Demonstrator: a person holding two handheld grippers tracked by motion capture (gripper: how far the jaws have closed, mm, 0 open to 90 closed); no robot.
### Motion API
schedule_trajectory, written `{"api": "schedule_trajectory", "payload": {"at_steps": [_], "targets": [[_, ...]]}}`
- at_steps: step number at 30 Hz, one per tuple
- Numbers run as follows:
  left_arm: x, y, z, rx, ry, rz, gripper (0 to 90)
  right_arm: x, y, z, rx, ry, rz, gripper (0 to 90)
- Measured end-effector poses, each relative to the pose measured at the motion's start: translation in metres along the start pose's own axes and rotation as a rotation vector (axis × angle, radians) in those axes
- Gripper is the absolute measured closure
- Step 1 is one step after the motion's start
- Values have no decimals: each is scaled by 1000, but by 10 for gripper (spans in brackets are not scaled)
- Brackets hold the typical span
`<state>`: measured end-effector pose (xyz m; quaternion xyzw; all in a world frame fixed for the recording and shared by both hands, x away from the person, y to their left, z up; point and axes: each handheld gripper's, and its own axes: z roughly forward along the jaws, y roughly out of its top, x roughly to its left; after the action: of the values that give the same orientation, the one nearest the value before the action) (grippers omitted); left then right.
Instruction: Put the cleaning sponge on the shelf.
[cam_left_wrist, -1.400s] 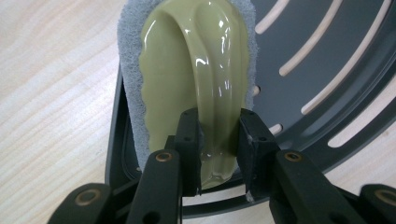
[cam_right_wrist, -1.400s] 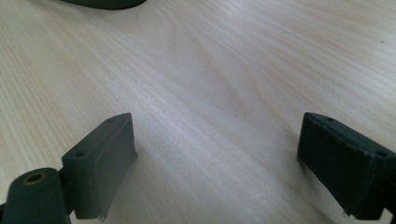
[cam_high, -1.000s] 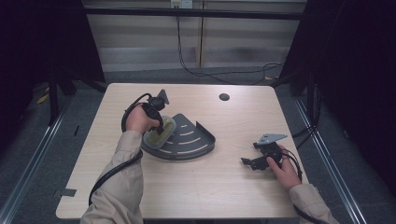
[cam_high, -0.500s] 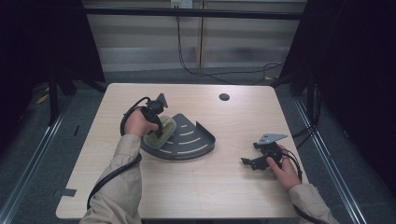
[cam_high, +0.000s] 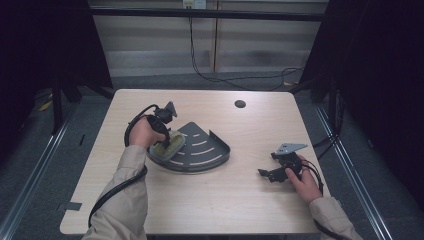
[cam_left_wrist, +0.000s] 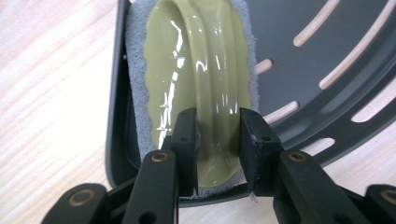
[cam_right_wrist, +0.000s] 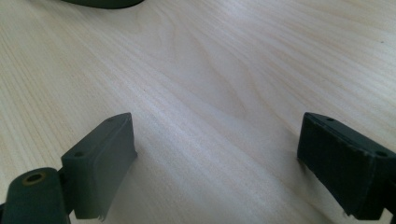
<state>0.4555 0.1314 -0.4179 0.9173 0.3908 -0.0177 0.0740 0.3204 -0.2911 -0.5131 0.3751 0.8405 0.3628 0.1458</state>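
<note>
The scrubber (cam_left_wrist: 198, 93) is a glossy olive-green oval with a raised ridge handle and a grey felt pad beneath. It lies at the left end of the dark slotted tray (cam_high: 210, 150), left of the table's (cam_high: 220, 210) middle. The left gripper (cam_left_wrist: 217, 140) has just been closing and pinches that handle. The right gripper (cam_right_wrist: 217, 158) rests wide apart, holding nothing, near the right edge.

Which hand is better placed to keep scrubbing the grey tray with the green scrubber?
Left. The left gripper is shut on the scrubber handle, on the tray. The right gripper rests open on bare table, apart from the tray.
</note>
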Motion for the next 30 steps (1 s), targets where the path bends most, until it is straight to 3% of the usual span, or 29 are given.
{"api": "schedule_trajectory", "payload": {"at_steps": [4,12,30], "targets": [[2,0,1,7,16,19,689,0,0,0,0,1,0,108],[3,-3,-1,-16,25,-22,650,0,0,0,1,1,0,108],[-1,-4,-15,-61,45,-43,488,0,0,0,1,1,2,108]]}}
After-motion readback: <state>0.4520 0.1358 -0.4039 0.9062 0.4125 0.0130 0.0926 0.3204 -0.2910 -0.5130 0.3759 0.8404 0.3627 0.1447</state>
